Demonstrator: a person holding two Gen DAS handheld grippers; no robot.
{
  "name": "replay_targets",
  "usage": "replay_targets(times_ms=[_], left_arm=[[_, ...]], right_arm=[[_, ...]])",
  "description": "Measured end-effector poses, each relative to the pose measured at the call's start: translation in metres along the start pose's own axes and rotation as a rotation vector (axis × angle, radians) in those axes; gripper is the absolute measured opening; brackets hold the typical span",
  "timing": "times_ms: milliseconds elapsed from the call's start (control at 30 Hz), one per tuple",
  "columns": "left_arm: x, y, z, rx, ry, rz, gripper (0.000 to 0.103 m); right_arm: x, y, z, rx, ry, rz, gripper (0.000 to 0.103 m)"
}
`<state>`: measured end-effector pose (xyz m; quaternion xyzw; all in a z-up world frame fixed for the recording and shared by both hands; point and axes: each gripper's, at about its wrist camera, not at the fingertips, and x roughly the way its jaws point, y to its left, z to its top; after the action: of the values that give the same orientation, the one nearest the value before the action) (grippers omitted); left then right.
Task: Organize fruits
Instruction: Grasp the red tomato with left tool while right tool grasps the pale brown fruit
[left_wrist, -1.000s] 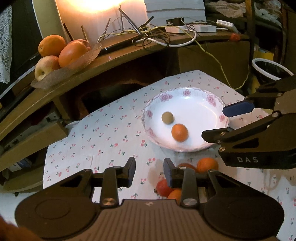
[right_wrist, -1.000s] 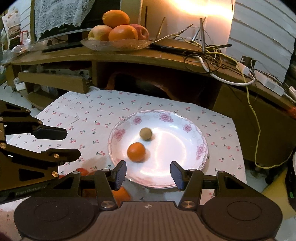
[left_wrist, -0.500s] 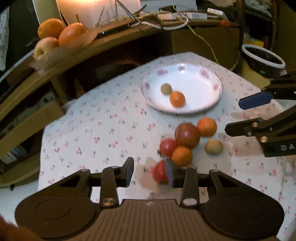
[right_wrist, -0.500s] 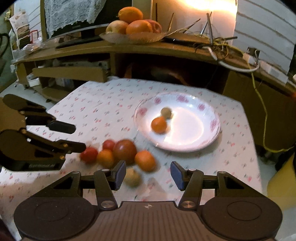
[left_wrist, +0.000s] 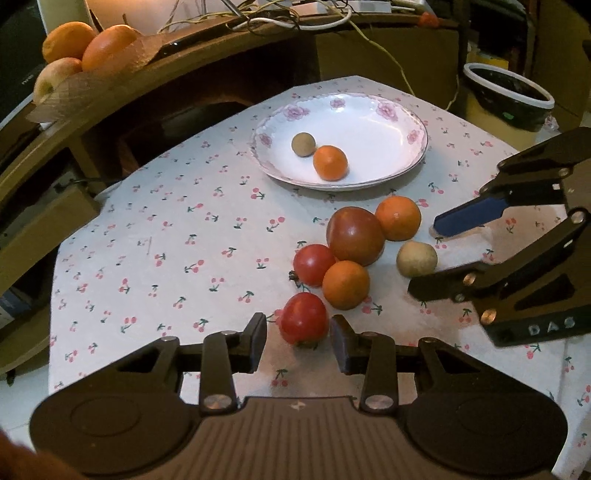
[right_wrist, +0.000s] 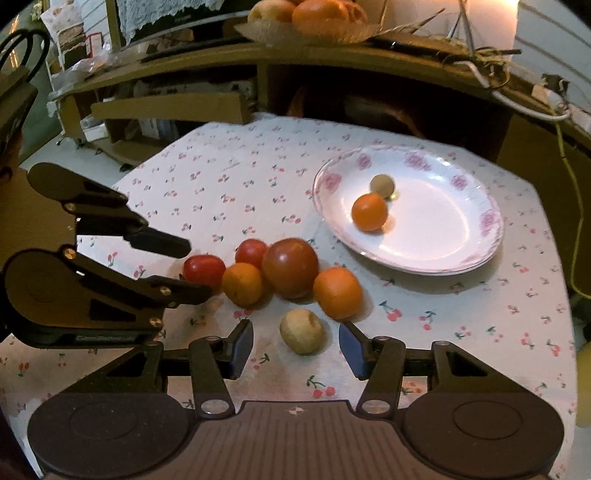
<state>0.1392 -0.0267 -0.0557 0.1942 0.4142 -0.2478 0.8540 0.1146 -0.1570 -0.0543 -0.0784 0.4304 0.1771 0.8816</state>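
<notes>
A white floral plate (left_wrist: 369, 122) (right_wrist: 443, 236) holds a small orange (left_wrist: 330, 163) (right_wrist: 369, 212) and a small tan fruit (left_wrist: 303, 144) (right_wrist: 382, 185). In front of it on the cherry-print cloth lies a cluster: a big dark red tomato (left_wrist: 355, 236) (right_wrist: 290, 267), two oranges (left_wrist: 398, 218) (left_wrist: 345, 284), two red tomatoes (left_wrist: 313, 264) (left_wrist: 304, 319) and a tan fruit (left_wrist: 416, 259) (right_wrist: 302, 331). My left gripper (left_wrist: 298, 340) is open, the nearest red tomato between its fingertips. My right gripper (right_wrist: 296, 345) is open around the tan fruit.
A wooden shelf behind the table carries a glass dish of large oranges and an apple (left_wrist: 74, 48) (right_wrist: 310, 18) and tangled cables (left_wrist: 295, 14). A dark bin with a white rim (left_wrist: 508, 98) stands right of the table. Bare cloth lies to the left (left_wrist: 166, 221).
Both grippers have pulled back from the plate and dropped low toward the fruit cluster. The red tomato now sits between the left fingers, the tan fruit between the right fingers.
</notes>
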Motion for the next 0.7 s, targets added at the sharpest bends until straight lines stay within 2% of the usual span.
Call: replay_targets(times_ms=[100,167,267,333,400,700], left_arm=[[0.006,0.0,0.001,-0.001,-0.005,-0.012,0.044],[0.009,0.0,0.002,0.0,-0.008,-0.015,0.043],[0.011,0.0,0.002,-0.002,-0.015,-0.018,0.043],[0.012,0.001,0.003,-0.012,-0.015,-0.025,0.04],[0.011,0.001,0.003,-0.015,-0.009,-0.029,0.036],[0.003,-0.006,0.002,-0.001,0.012,-0.035,0.034]], right_arm=[[0.006,-0.002,0.0,0.003,0.019,0.011,0.049],[0.009,-0.003,0.001,0.007,0.03,0.02,0.042],[0.011,-0.002,0.002,0.0,0.033,0.023,0.039],[0.01,-0.003,0.002,-0.001,0.033,0.019,0.036],[0.01,-0.005,0.002,0.003,0.037,0.008,0.029],[0.0,-0.009,-0.003,0.036,0.058,0.044,0.027]])
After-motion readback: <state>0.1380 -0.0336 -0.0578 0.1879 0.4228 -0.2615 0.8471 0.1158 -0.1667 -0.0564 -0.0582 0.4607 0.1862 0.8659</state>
